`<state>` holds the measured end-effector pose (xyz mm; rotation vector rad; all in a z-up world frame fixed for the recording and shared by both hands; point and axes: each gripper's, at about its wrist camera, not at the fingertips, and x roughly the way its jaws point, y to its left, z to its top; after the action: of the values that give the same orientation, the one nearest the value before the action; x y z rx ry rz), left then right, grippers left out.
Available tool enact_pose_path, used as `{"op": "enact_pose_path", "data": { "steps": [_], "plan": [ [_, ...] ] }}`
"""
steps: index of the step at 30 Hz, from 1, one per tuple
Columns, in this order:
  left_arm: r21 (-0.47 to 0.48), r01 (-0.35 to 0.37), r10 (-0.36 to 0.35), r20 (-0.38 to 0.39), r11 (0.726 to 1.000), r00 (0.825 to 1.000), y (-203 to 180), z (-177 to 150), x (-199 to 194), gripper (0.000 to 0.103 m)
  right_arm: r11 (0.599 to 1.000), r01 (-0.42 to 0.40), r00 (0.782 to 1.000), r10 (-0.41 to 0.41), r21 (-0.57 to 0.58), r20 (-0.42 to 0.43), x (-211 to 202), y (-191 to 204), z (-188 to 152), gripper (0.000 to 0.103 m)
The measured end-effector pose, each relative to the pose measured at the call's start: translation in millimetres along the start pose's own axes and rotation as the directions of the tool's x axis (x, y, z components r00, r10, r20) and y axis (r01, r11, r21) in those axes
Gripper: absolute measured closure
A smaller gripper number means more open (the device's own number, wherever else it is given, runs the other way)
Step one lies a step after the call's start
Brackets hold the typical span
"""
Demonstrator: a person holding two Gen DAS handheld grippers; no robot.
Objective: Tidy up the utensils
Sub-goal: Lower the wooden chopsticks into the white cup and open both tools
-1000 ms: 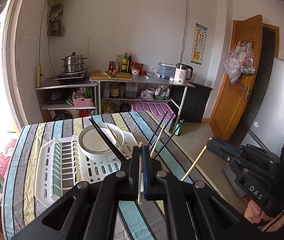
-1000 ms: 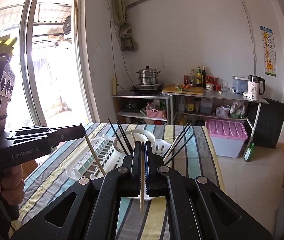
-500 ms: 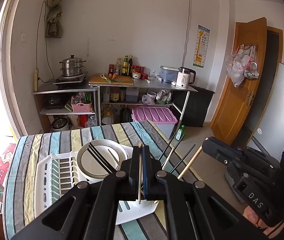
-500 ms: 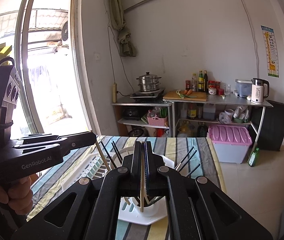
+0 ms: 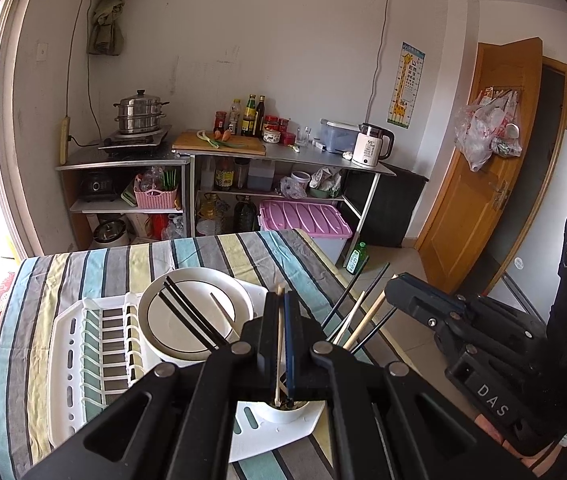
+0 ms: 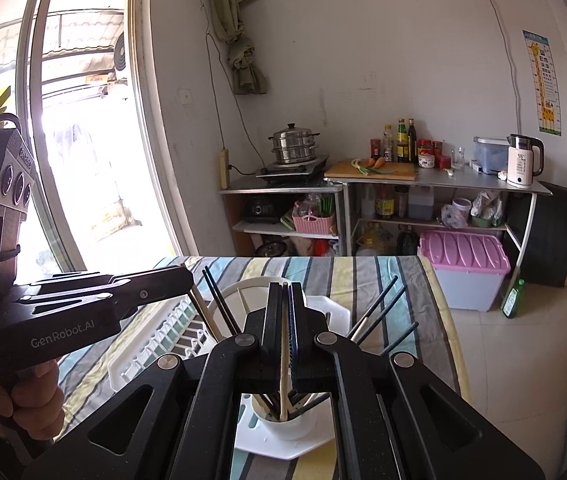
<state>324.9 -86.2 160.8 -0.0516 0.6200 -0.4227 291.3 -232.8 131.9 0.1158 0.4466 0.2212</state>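
My left gripper [image 5: 280, 300] is shut on a wooden chopstick [image 5: 278, 354] whose lower tip reaches into the white utensil cup [image 5: 283, 411]. My right gripper [image 6: 284, 292] is shut on another wooden chopstick [image 6: 283, 376], its tip inside the same cup [image 6: 287, 426]. The cup holds several black and wooden chopsticks [image 6: 379, 312] fanning outward. It stands at the corner of a white dish rack [image 5: 83, 360]. A white bowl [image 5: 195, 320] in the rack has two black chopsticks [image 5: 191, 320] lying across it. Each gripper shows in the other's view, the right [image 5: 463, 328] and the left [image 6: 103, 300].
The rack sits on a table with a striped cloth [image 5: 95, 260]. The table's right edge drops to a tiled floor with a pink-lidded bin [image 6: 465, 256] and a green bottle [image 6: 512, 298]. Metal kitchen shelves [image 5: 223, 160] line the far wall.
Both grippers have risen and tilted downward over the cup, with the held chopsticks' tips now lowered into it. The rack and bowl have not moved.
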Motion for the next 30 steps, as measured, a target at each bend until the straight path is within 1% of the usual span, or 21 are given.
{"op": "enact_pose_path", "data": {
  "steps": [5, 10, 11, 13, 15, 17, 19, 22, 25, 27, 28, 30],
  "plan": [
    [-0.023, -0.001, 0.0, -0.041, 1.0, 0.999, 6.9, -12.5, 16.4, 0.1, 1.0, 0.0, 0.999, 0.0, 0.015, -0.039, 12.4, -5.8, -13.1, 0.101],
    [-0.037, -0.008, 0.005, -0.077, 0.999, 0.997, 11.3, -24.3, 30.3, 0.1, 1.0, 0.008, 0.998, -0.007, 0.017, -0.058, 17.8, -10.1, -19.9, 0.101],
    [-0.039, -0.012, 0.009, -0.078, 0.999, 0.997, 12.3, -26.2, 31.7, 0.103, 1.0, 0.012, 0.998, -0.011, 0.016, -0.059, 17.9, -10.8, -21.1, 0.101],
    [-0.045, -0.015, 0.01, -0.093, 0.999, 0.996, 14.0, -29.3, 35.7, 0.103, 1.0, 0.012, 0.997, -0.01, 0.021, -0.071, 20.2, -14.4, -23.4, 0.101],
    [-0.044, -0.025, 0.021, -0.104, 0.999, 0.994, 14.5, -32.4, 40.0, 0.103, 1.0, 0.025, 0.997, -0.024, 0.017, -0.067, 20.4, -16.3, -23.7, 0.101],
    [-0.047, -0.03, 0.025, -0.113, 0.998, 0.993, 16.1, -35.0, 42.6, 0.103, 0.999, 0.023, 0.997, -0.021, 0.025, -0.069, 19.2, -18.7, -22.8, 0.101],
    [-0.046, -0.039, 0.033, -0.113, 0.998, 0.993, 16.6, -36.0, 43.0, 0.103, 0.999, 0.021, 0.997, -0.02, 0.026, -0.072, 20.9, -19.7, -21.0, 0.101],
    [-0.051, -0.035, 0.03, -0.102, 0.998, 0.994, 18.5, -35.6, 39.2, 0.103, 0.999, -0.003, 0.997, 0.006, 0.041, -0.077, 20.0, -22.7, -21.0, 0.101],
    [-0.048, -0.04, 0.035, -0.087, 0.998, 0.996, 19.1, -34.3, 35.1, 0.103, 0.999, 0.001, 0.996, 0.002, 0.036, -0.09, 19.9, -22.2, -21.5, 0.1],
    [-0.053, -0.041, 0.037, -0.078, 0.998, 0.996, 19.6, -35.0, 31.2, 0.103, 1.0, 0.007, 0.996, -0.004, 0.03, -0.089, 17.2, -21.5, -23.2, 0.094],
    [-0.055, -0.042, 0.038, -0.073, 0.998, 0.997, 19.8, -35.6, 28.8, 0.103, 0.999, 0.007, 0.996, -0.005, 0.031, -0.084, 15.1, -21.4, -24.5, 0.086],
    [-0.054, -0.05, 0.046, -0.061, 0.997, 0.997, 19.8, -38.9, 22.8, 0.103, 0.999, -0.003, 0.997, 0.006, 0.035, -0.075, 9.6, -22.4, -27.1, 0.084]
  ]
}}
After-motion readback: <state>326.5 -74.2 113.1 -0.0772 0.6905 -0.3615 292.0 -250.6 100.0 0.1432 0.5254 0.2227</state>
